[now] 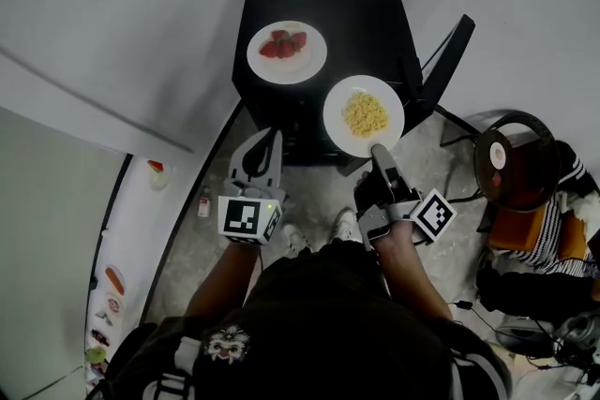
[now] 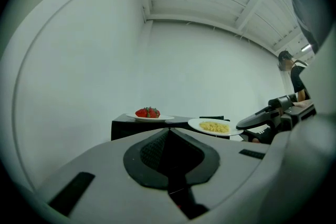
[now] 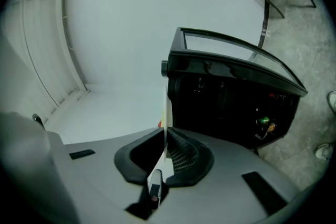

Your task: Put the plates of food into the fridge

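A white round plate [image 1: 287, 72] of red strawberries [image 1: 283, 44] sits on the black square table [image 1: 356, 9]. A second white plate [image 1: 339, 134] of yellow noodle-like food [image 1: 365, 113] juts past the table's front right edge, its rim clamped between the right gripper [image 1: 379, 151] fingers. The left gripper [image 1: 268, 138] fingers are closed and empty, near the table's front, over the speckled grey floor [image 1: 319, 192].

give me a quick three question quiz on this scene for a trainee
1. Fill in: the left tongs are shut and ____.
2. Which grips the plate of yellow food? A left tongs, B right tongs, C neither.
3. True or false: the plate of strawberries sits on the black cabinet.
Key: 1 empty; 2 B; 3 true.
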The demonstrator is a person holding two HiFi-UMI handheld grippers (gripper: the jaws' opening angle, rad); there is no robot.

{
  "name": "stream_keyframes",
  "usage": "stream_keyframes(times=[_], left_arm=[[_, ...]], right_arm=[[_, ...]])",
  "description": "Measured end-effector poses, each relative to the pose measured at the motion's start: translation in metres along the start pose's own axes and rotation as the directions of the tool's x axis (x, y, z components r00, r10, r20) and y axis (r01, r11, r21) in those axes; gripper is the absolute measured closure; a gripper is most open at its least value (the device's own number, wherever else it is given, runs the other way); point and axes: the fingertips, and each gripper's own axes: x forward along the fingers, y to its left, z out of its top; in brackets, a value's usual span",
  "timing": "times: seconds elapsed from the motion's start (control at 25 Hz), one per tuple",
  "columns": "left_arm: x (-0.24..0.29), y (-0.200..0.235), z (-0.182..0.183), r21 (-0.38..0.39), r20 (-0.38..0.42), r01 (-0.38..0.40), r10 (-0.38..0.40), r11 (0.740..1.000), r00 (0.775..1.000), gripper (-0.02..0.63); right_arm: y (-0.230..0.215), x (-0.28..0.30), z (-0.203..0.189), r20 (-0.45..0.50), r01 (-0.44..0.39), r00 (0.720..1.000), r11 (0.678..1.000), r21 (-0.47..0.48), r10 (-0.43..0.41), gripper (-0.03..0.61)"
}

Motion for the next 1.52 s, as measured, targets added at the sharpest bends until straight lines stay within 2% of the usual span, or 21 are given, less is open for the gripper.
stream_keyframes(times=[0.32,0.6,1.0,1.28,1.52], left_arm=[[-0.006,-0.001,-0.023,-0.018,-0.033,0.007,-0.008,1.0,0.999,0.592],[-0.005,-0.01,-0.039,-0.023,-0.055,0.023,-0.024,0.999,0.998,0.592],[-0.004,-0.007,-0.053,-0.011,-0.084,0.006,-0.007,1.0,0.996,0.593],[-0.004,-0.01,-0.061,-0.015,-0.098,-0.001,0.0,1.0,0.995,0.592],[0.002,-0.013,-0.057,-0.032,-0.067,-0.006,0.004,0.999,0.998,0.592]], right_arm=[[-0.024,-0.019,-0.024,-0.079,0.046,0.996,0.999,-0.003,-0.046,0.54],[-0.049,-0.015,-0.03,-0.098,0.067,0.993,0.998,0.005,-0.066,0.54],[-0.098,0.018,-0.023,-0.093,0.105,0.99,0.994,-0.007,-0.106,0.54],[-0.113,0.04,-0.014,-0.076,0.135,0.988,0.99,-0.032,-0.137,0.541],[-0.124,0.068,-0.004,-0.022,0.145,0.989,0.989,-0.006,-0.145,0.543]])
